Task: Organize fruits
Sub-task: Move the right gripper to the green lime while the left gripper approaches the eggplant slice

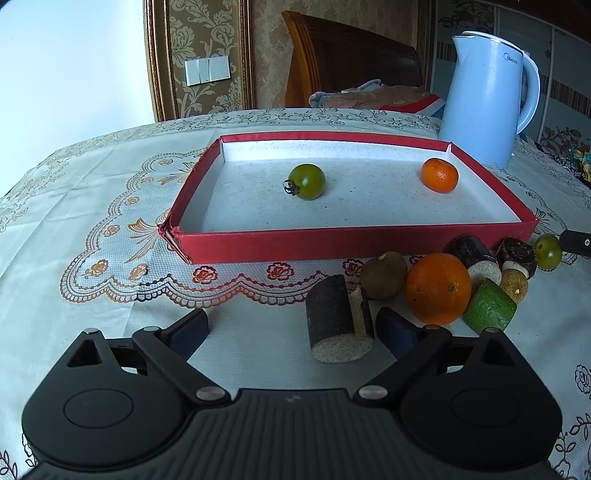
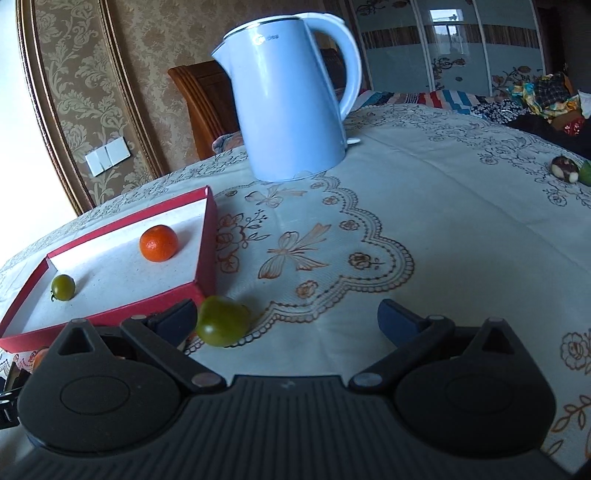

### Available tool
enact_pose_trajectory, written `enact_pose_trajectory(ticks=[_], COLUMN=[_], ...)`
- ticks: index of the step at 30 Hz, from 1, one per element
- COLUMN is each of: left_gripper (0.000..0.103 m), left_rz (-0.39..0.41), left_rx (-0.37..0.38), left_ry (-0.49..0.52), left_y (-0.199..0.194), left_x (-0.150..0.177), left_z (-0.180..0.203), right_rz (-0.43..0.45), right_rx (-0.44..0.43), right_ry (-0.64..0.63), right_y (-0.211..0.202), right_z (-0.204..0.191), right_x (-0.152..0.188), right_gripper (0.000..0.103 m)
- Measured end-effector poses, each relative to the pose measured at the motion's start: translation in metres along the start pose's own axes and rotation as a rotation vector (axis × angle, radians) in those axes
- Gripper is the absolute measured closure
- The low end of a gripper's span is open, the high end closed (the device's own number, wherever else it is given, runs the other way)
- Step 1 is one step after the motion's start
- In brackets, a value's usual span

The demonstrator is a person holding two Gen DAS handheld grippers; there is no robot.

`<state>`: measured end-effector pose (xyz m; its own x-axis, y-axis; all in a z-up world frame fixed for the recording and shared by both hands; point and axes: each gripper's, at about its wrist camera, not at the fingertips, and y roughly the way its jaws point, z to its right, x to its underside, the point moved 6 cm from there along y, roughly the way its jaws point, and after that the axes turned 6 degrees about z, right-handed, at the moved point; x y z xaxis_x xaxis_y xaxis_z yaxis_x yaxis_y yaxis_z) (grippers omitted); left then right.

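Both my grippers gape wide, holding nothing: left gripper [image 1: 291, 330] by a rough-cut cane stub [image 1: 338, 319], right gripper [image 2: 286, 323] beside a glossy green tomato [image 2: 221, 320] near the red cardboard tray's [image 2: 208, 236] corner.

A: What sort of place is this?

B: A home, a bedroom by the look of it. Behind the pale blue kettle [image 1: 487, 99] stands a dark wooden headboard [image 1: 351, 59] with bedding [image 1: 373, 96] heaped at its foot.

A: What else shows it?

B: Left of the kettle, gold damask wallpaper [image 1: 199, 33] with a light switch [image 1: 207, 71]. To its right, flowered wardrobe doors [image 2: 443, 51]. The kettle stands on a desk under a lacy embroidered cloth [image 2: 424, 192].
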<state>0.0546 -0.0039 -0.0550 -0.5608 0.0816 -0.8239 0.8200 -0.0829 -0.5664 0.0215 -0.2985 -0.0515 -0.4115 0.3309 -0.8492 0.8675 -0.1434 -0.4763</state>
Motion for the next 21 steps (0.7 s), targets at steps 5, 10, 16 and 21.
enact_pose_trajectory(ticks=[5,10,16,21], left_gripper=[0.005,0.004,0.004,0.004], left_rz=[0.000,0.000,0.000,0.000], left_rx=[0.000,0.000,0.000,0.000], left_ry=[0.000,0.000,0.000,0.000], left_y=[0.000,0.000,0.000,0.000], left_x=[0.000,0.000,0.000,0.000], left_z=[0.000,0.000,0.000,0.000], right_rz=[-0.021,-0.046,-0.013,-0.004], right_rx=[0.010,0.021,0.042,0.011], right_ry=[0.006,-0.133,-0.232,-0.284], right_y=[0.001,0.007,0.004,0.001], right_z=[0.010,-0.012,-0.027,-0.035], right_x=[0.002,0.005,0.002,0.002], right_gripper=[0.000,0.000,0.001,0.006])
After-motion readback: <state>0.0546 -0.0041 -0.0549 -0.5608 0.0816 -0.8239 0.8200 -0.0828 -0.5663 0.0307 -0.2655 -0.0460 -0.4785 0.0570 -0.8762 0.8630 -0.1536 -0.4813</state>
